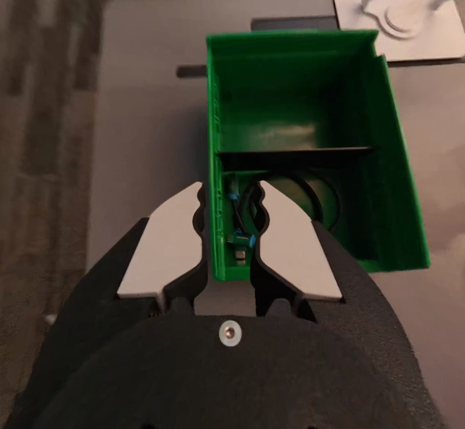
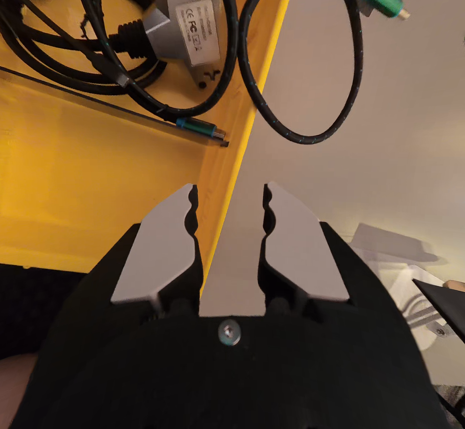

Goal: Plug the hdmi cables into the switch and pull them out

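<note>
Left gripper (image 1: 230, 185): jaws parted, straddling the left wall of the green bin (image 1: 377, 165); nothing gripped.
Green bin: open-topped, on the grey table (image 1: 141, 115), split by a dark divider (image 1: 297, 151); the near compartment holds a coiled black cable (image 1: 324, 200) with blue-collared plugs (detail blurred).
Yellow tray (image 2: 75, 178): holds the silver switch (image 2: 181, 14), lying label-side up among black cable coils.
HDMI plug (image 2: 198, 129): green-shelled, lying in the tray near its right wall.
Right gripper (image 2: 230, 186): jaws apart, empty, over the tray's right wall.
Loose cable loop (image 2: 302, 64): on the table beside the tray, second green plug (image 2: 382, 2) free at far right.
</note>
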